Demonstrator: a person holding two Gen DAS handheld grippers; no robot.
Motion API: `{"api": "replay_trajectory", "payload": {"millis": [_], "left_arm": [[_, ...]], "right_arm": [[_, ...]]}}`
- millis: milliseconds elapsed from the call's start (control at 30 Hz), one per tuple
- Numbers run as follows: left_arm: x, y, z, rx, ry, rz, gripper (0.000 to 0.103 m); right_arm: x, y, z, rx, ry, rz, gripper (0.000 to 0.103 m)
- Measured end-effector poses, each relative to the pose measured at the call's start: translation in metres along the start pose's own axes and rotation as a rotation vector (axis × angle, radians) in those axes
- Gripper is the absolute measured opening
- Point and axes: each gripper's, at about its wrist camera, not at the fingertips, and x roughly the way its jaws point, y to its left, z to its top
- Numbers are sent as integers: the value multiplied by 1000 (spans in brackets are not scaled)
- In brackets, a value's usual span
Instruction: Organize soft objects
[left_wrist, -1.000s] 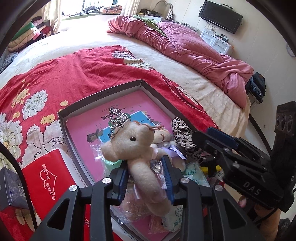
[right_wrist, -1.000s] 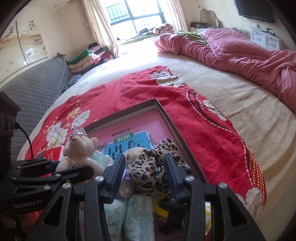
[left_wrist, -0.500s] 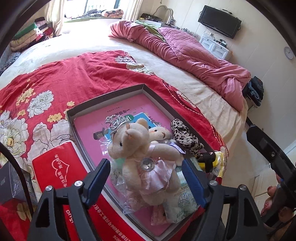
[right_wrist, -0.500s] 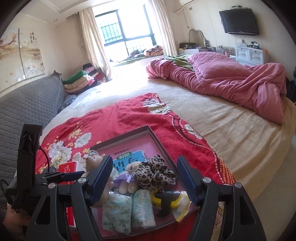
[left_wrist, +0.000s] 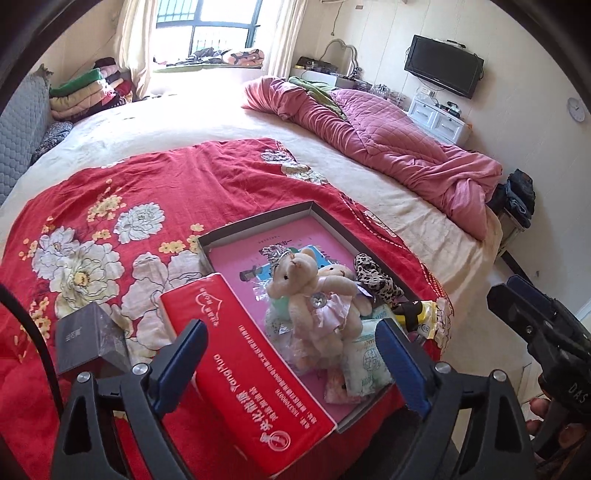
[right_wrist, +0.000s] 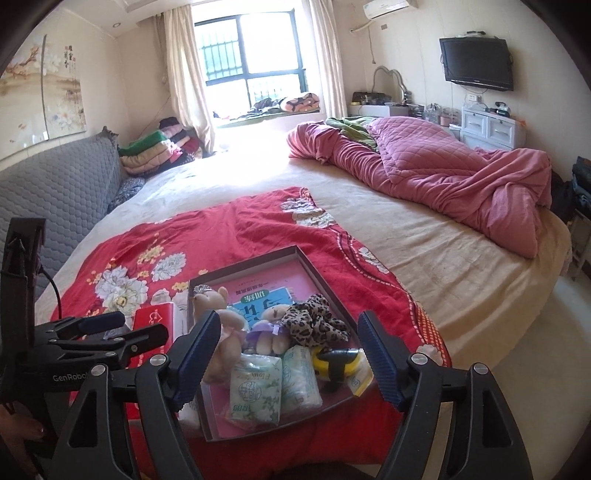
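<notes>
Both grippers, left (left_wrist: 290, 360) and right (right_wrist: 290, 360), now backed off and spread empty; teddy bear (left_wrist: 314, 299) lies in tray (left_wrist: 258, 218), straight ahead, nearer left.

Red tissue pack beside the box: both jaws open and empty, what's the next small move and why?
Probably ease the left gripper down onto the red tissue pack. Its jaws stand open and empty, the pack lies just under them outside the box, while the bear and leopard cloth already sit inside.

two plush bears (left_wrist: 314, 295), two tissue packs (right_wrist: 273, 384)
</notes>
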Motion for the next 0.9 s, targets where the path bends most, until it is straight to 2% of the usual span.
{"api": "replay_trajectory", "payload": {"millis": [167,300,433,633,900], "left_arm": [[-24,4,-11,-1,-10,33,92],[-41,8,-21,1,-21,50,92],[-53,12,-31,2,-17,55,92],[-70,18,-52,5,-17,98,92],[-76,23,-77,8,9,131,92]], "right_arm": [[-23,22,-10,-24,4,-56,78],[-45,46,-17,-80,-51,-111,78],[-61,56,-28,-17,-61,-134,79],[-59,68,-51,6,19,-144,79],[-58,65,-77,27,126,-167,79]]}}
